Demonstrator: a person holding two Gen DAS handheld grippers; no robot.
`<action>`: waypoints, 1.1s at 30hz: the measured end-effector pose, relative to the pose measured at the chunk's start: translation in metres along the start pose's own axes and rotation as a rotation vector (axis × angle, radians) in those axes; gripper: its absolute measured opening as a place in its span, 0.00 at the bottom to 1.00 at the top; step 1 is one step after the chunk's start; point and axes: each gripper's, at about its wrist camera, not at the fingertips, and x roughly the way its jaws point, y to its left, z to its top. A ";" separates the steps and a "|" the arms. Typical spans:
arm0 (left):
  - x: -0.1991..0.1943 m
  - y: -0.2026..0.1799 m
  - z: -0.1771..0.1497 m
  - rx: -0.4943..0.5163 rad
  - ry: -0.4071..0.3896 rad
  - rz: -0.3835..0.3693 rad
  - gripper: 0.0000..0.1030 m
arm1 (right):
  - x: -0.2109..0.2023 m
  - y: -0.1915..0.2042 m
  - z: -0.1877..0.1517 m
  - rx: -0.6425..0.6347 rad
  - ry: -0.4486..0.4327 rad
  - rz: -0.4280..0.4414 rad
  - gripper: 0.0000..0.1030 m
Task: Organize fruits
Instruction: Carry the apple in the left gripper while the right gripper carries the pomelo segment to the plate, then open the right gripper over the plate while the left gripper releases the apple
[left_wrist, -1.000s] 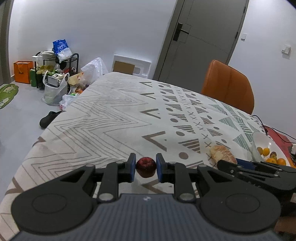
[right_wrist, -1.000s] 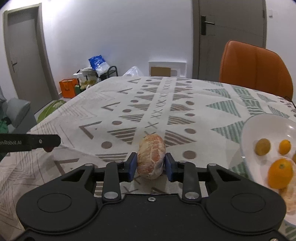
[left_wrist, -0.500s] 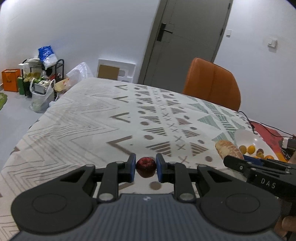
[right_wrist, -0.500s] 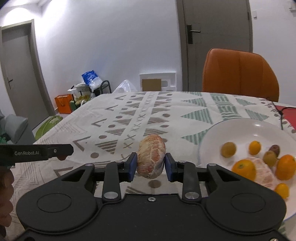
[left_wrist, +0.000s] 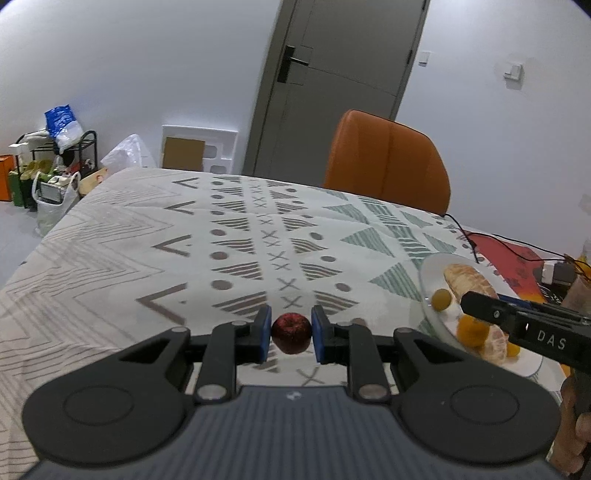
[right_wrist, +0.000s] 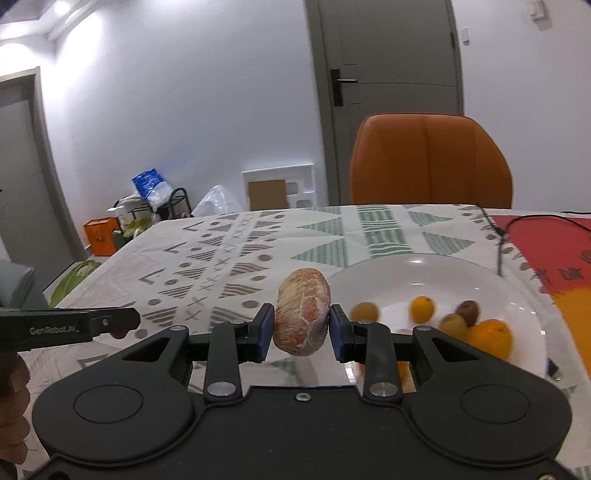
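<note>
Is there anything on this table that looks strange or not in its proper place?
A black cable trails across the tablecloth past the plate rim, odd beside fruit. Otherwise things look orderly: the left gripper holds a small red fruit, and the right gripper holds a peeled citrus by the plate.

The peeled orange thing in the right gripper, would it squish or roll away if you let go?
The peeled citrus looks soft, so the right gripper pinching hard could probably squash it. Its rounded oval shape might roll a little once dropped on the white plate.
</note>
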 end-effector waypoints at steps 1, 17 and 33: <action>0.001 -0.003 0.000 0.004 0.001 -0.004 0.21 | 0.000 -0.004 0.000 0.004 -0.001 -0.005 0.29; 0.015 -0.035 0.002 0.058 0.022 -0.015 0.21 | 0.004 -0.050 -0.001 0.075 -0.013 -0.055 0.29; 0.022 -0.080 0.004 0.128 0.019 -0.072 0.21 | -0.020 -0.091 -0.010 0.170 -0.056 -0.076 0.36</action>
